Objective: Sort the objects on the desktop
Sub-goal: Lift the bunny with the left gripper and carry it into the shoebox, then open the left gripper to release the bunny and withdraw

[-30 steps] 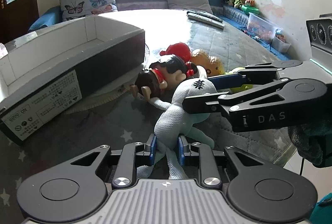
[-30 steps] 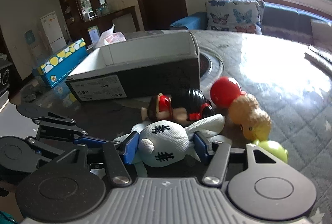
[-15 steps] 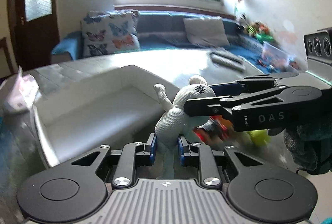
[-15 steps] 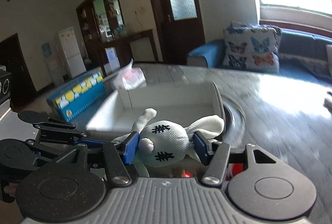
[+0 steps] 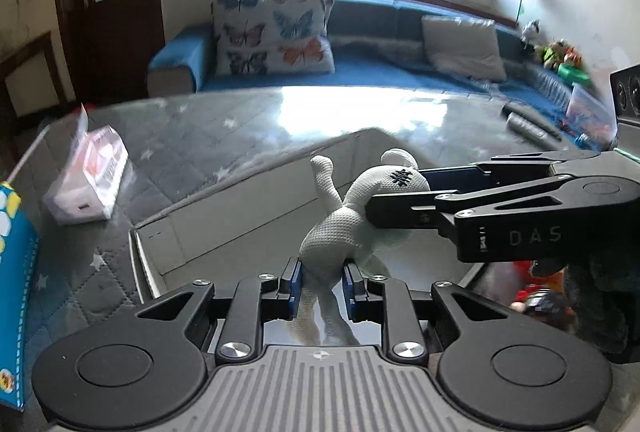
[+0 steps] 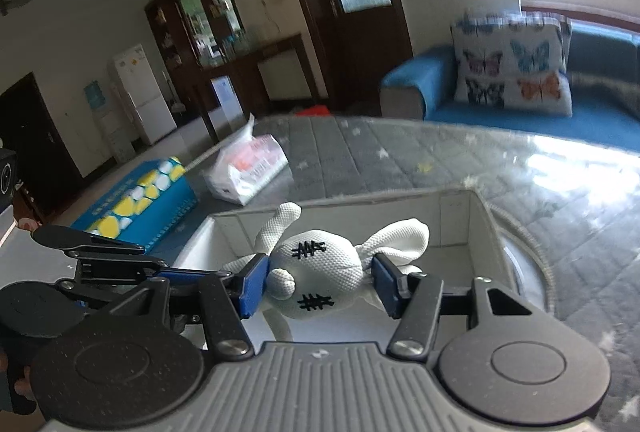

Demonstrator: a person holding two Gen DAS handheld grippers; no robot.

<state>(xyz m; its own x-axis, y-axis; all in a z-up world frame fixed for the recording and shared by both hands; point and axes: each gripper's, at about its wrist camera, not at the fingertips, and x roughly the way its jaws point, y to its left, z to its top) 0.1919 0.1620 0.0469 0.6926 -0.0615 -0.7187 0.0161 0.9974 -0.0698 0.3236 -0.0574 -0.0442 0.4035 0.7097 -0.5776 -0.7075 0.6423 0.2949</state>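
Two grippers share one white mesh-fabric rabbit doll with black stitched crosses, held in the air above the open white cardboard box on the grey quilted worktop. Fingers of the left gripper pinch its lower body; fingers of the right gripper clamp its head on both sides. A pink-and-white tissue pack and a blue spotted carton lie beyond the box.
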